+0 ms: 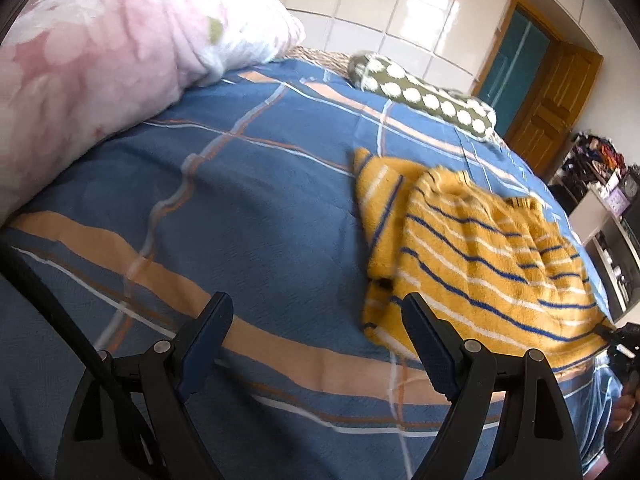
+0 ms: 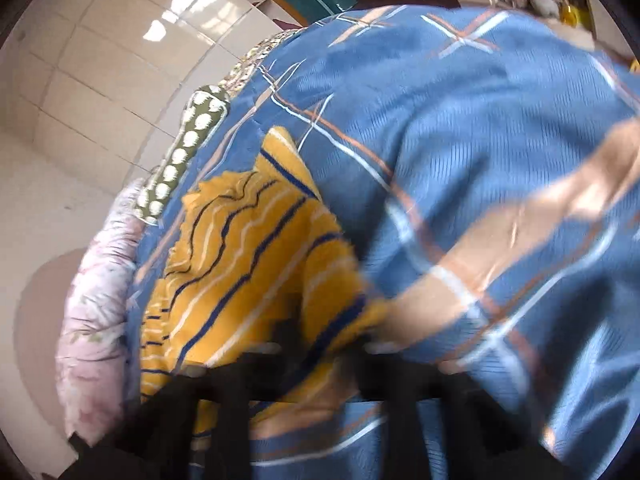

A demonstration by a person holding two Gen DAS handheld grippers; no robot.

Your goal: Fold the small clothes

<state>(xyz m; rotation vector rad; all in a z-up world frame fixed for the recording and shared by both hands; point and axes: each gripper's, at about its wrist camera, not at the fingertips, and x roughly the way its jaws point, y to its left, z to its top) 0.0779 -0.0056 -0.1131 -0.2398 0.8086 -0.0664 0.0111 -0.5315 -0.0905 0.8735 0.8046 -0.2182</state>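
The yellow striped sweater (image 1: 472,248) lies on the bed's blue plaid sheet (image 1: 240,200), right of centre in the left wrist view, already partly folded, with one flap lying to its left.

The left gripper (image 1: 316,332) hovers at the lower middle of that view with its fingers (image 1: 212,336) spread wide and empty, just beside the sweater's lower left corner.

The right gripper (image 2: 320,364) sits at the bottom of its own view, blurred into dark streaks. Its fingers read as pressed together, right at the sweater's near hem (image 2: 248,280), but the smear hides whether any knit is pinched between them.

Risks, as I judge them: if the right fingers closed on nothing, or caught the sheet instead of the hem, a pull would bunch the bedding or leave the fold undone. The thick, fuzzy knit may slip from a shallow pinch. A fast drag could also undo the flap already laid over.

Hard to make out: the right fingertips, the sweater's far right edge, and the dark device at the right edge of the left view.
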